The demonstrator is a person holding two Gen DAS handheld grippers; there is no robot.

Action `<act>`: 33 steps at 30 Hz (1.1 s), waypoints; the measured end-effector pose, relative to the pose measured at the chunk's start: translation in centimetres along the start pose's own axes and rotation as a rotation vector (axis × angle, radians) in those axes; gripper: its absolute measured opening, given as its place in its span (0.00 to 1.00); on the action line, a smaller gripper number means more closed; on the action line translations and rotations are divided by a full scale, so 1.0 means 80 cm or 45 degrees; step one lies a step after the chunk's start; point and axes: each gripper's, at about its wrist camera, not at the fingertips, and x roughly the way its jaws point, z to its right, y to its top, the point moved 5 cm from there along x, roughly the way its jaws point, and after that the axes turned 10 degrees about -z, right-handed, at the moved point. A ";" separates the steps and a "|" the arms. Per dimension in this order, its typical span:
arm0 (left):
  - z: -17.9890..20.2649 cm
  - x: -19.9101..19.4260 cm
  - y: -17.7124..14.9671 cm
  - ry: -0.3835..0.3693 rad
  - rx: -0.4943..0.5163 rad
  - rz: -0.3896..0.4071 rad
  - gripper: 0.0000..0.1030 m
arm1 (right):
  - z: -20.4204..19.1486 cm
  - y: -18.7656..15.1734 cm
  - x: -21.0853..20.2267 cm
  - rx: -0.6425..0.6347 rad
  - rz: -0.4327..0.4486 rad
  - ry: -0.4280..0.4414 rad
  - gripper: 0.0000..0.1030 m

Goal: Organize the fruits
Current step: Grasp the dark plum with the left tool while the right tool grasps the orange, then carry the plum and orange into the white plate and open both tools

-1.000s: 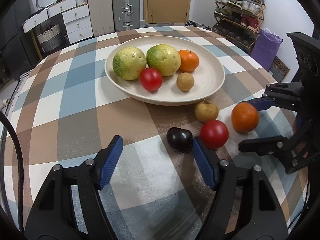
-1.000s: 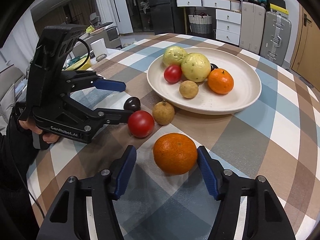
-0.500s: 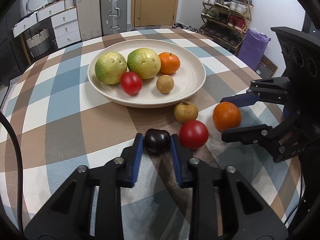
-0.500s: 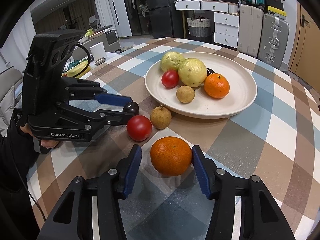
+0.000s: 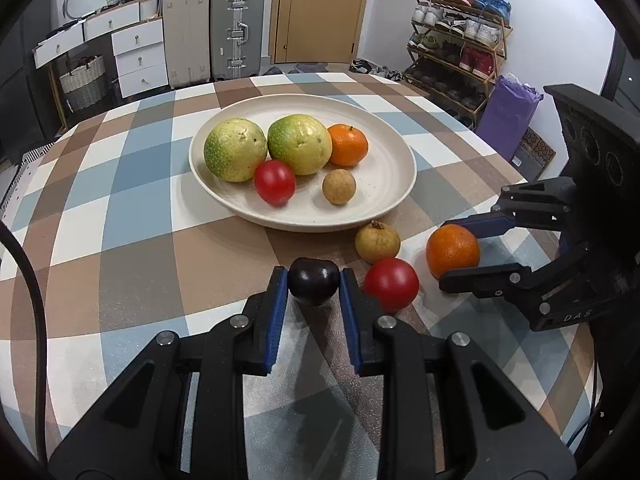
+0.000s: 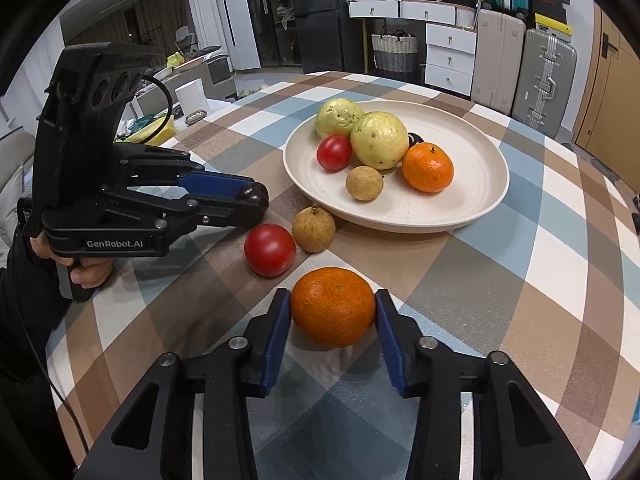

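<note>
Your left gripper [image 5: 313, 282] is clamped on the dark plum [image 5: 313, 281]; your right gripper [image 6: 332, 308], jaws just closing, pinches the orange [image 6: 333, 306] near the table's [image 6: 500, 280] front edge

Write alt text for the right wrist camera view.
The right hand-held gripper has just been closing on an orange on a checked tablecloth. To the left, the left hand-held gripper grips a dark plum near a tomato; behind, a plate holds more fruit.
</note>
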 end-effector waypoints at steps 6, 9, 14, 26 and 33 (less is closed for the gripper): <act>-0.003 -0.005 0.002 -0.002 -0.012 0.024 0.23 | -0.002 0.002 -0.007 -0.010 0.036 0.003 0.40; -0.006 -0.009 0.003 0.000 -0.023 0.043 0.23 | 0.002 0.003 -0.013 0.012 0.068 -0.003 0.40; -0.008 -0.015 0.004 -0.001 -0.044 0.076 0.23 | 0.013 0.007 -0.021 0.063 0.113 -0.020 0.40; -0.017 -0.029 0.014 0.021 -0.104 0.154 0.23 | 0.043 0.018 -0.044 0.222 0.260 -0.076 0.40; -0.012 -0.030 0.032 0.039 -0.123 0.187 0.23 | 0.061 0.022 -0.050 0.314 0.320 -0.118 0.40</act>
